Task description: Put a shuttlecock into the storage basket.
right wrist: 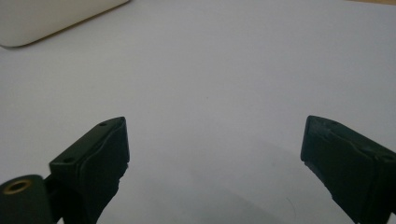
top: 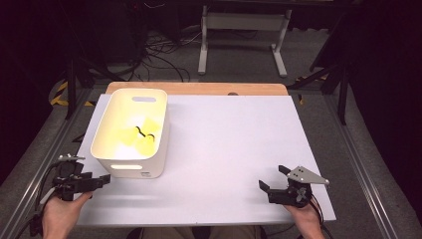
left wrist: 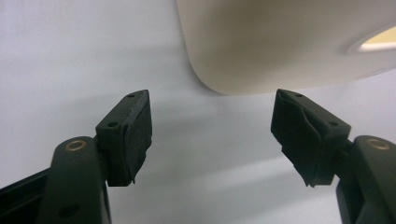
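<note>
Both tongs, left (top: 105, 178) and right (top: 271, 178), stand apart and empty on the worktop (top: 229, 149). The left tongs sit just beside the white bin (top: 130, 130); a careless move could knock it.

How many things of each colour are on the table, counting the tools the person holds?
White: 1, the bin
Yellow: about 3 pieces lying inside the bin, too bright to count surely
Black: 2, the left tool and the right tool, both open and holding nothing
Total: about 6
</note>
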Tool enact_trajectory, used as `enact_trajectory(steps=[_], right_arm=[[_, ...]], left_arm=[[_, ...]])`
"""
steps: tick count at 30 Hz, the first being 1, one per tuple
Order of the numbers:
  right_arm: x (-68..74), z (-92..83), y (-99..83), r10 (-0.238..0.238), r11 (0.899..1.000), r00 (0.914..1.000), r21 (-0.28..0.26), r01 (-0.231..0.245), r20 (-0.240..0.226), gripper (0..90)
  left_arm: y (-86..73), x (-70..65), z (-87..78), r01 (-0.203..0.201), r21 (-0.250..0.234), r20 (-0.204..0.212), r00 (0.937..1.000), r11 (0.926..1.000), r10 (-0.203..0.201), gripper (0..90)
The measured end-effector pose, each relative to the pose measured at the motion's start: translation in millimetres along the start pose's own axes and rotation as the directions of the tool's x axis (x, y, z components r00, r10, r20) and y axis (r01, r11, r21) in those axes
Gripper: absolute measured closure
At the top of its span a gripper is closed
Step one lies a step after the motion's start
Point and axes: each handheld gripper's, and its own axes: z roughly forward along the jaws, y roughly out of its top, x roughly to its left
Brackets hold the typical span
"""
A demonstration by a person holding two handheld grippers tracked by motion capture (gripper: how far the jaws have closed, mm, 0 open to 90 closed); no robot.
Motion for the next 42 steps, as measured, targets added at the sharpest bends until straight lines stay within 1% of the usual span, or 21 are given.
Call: enact_trajectory(steps=[5, 7, 8, 9, 11, 12, 13, 16, 17, 18, 19, 21, 22, 25, 27, 28, 32, 33, 35, 39, 42], right_arm=[[-0.1, 0.3, -0.1, 0.002, 1.000, 1.0000, -0.001, -0.002, 0.001, 8.3], [0.0, 0.2, -0.1, 0.002, 1.000, 1.0000, 0.000, -0.002, 0.002, 8.3], [0.0, 0.1, -0.1, 0.001, 1.000, 1.0000, 0.000, -0.001, 0.003, 8.3], [0.0, 0.1, -0.1, 0.001, 1.000, 1.0000, 0.000, -0.001, 0.003, 8.3], [0.1, 0.0, -0.1, 0.003, 1.000, 1.0000, 0.001, -0.003, 0.003, 8.4], [0.0, 0.0, -0.2, 0.003, 1.000, 1.0000, 0.000, -0.003, 0.002, 8.4], [0.0, 0.0, -0.2, 0.003, 1.000, 1.0000, 0.000, -0.003, 0.002, 8.4], [-0.7, 0.1, -0.3, 0.007, 1.000, 1.0000, 0.000, -0.007, 0.007, 8.4], [-1.0, 0.2, -0.4, 0.009, 1.000, 0.9999, 0.001, -0.009, 0.008, 8.4], [-1.2, 0.2, -0.4, 0.011, 1.000, 0.9999, 0.001, -0.011, 0.010, 8.4], [-1.6, 0.0, -0.4, 0.011, 1.000, 0.9998, 0.001, -0.011, 0.013, 8.4], [-1.9, -0.1, -0.5, 0.012, 1.000, 0.9999, -0.001, -0.012, 0.012, 8.4], [-2.3, -0.2, -0.6, 0.012, 1.000, 0.9998, -0.001, -0.012, 0.013, 8.3], [-3.3, -0.3, -0.7, 0.018, 1.000, 0.9997, -0.001, -0.018, 0.018, 8.3], [-3.8, 0.0, -0.8, 0.022, 1.000, 0.9996, 0.000, -0.022, 0.019, 8.3], [-3.8, 0.1, -0.8, 0.022, 1.000, 0.9996, 0.001, -0.022, 0.019, 8.3], [-4.6, -0.4, -0.8, 0.026, 1.000, 0.9994, -0.001, -0.025, 0.024, 8.3], [-4.9, -0.4, -0.8, 0.027, 1.000, 0.9993, -0.001, -0.027, 0.024, 8.3], [-5.5, -0.2, -1.1, 0.028, 1.000, 0.9993, -0.004, -0.028, 0.026, 8.3], [-5.4, 0.5, -1.2, 0.029, 1.000, 0.9992, 0.001, -0.029, 0.029, 8.3], [-5.3, 0.6, -1.1, 0.030, 1.000, 0.9991, 0.001, -0.030, 0.028, 8.3]], left_arm=[[-5.0, -2.3, 4.8, -0.003, -0.003, 0.019, 0.9998, 1.0000, 0.003, 28.1], [-6.5, -3.5, 4.3, -0.006, -0.011, 0.016, 0.9999, 0.9999, 0.006, 27.9], [-7.5, -4.2, 4.0, -0.007, -0.020, 0.015, 0.9999, 0.9998, 0.007, 27.6], [-8.6, -5.3, 4.2, 0.001, -0.029, 0.025, 0.9997, 0.9996, 0.000, 27.3], [-11.7, -6.8, 5.5, -0.005, -0.038, 0.029, 0.9996, 0.9993, 0.006, 26.4], [-11.7, -6.8, 5.5, -0.005, -0.038, 0.029, 0.9996, 0.9993, 0.006, 26.3], [-13.1, -7.4, 6.1, -0.012, -0.048, 0.017, 0.9998, 0.9988, 0.013, 26.3], [-16.3, -8.9, 9.4, -0.007, -0.070, 0.036, 0.9993, 0.9975, 0.009, 26.7], [-17.0, -9.3, 9.8, -0.014, -0.076, 0.036, 0.9992, 0.9970, 0.016, 26.7], [-18.4, -10.2, 10.3, -0.027, -0.091, 0.026, 0.9992, 0.9955, 0.030, 26.7], [-19.5, -11.6, 10.7, -0.019, -0.095, 0.035, 0.9991, 0.9953, 0.022, 26.4], [-20.7, -12.1, 10.9, -0.026, -0.103, 0.037, 0.9989, 0.9944, 0.030, 26.0], [-22.5, -13.2, 11.4, -0.026, -0.118, 0.043, 0.9986, 0.9927, 0.031, 25.3], [-25.9, -15.0, 11.8, -0.041, -0.152, 0.044, 0.9979, 0.9875, 0.048, 22.9], [-28.4, -17.4, 11.7, -0.057, -0.179, 0.041, 0.9970, 0.9822, 0.066, 21.9], [-28.9, -17.9, 11.9, -0.074, -0.184, 0.038, 0.9959, 0.9801, 0.082, 21.9], [-31.1, -22.1, 13.8, -0.100, -0.199, 0.034, 0.9935, 0.9748, 0.109, 21.7], [-31.4, -22.8, 15.5, -0.111, -0.206, 0.035, 0.9920, 0.9722, 0.121, 21.6], [-32.1, -24.1, 17.4, -0.111, -0.213, 0.050, 0.9910, 0.9708, 0.124, 21.5], [-34.6, -26.9, 19.6, -0.111, -0.254, 0.078, 0.9879, 0.9609, 0.134, 21.6], [-35.6, -29.7, 20.3, -0.124, -0.273, 0.087, 0.9844, 0.9540, 0.153, 21.6]])
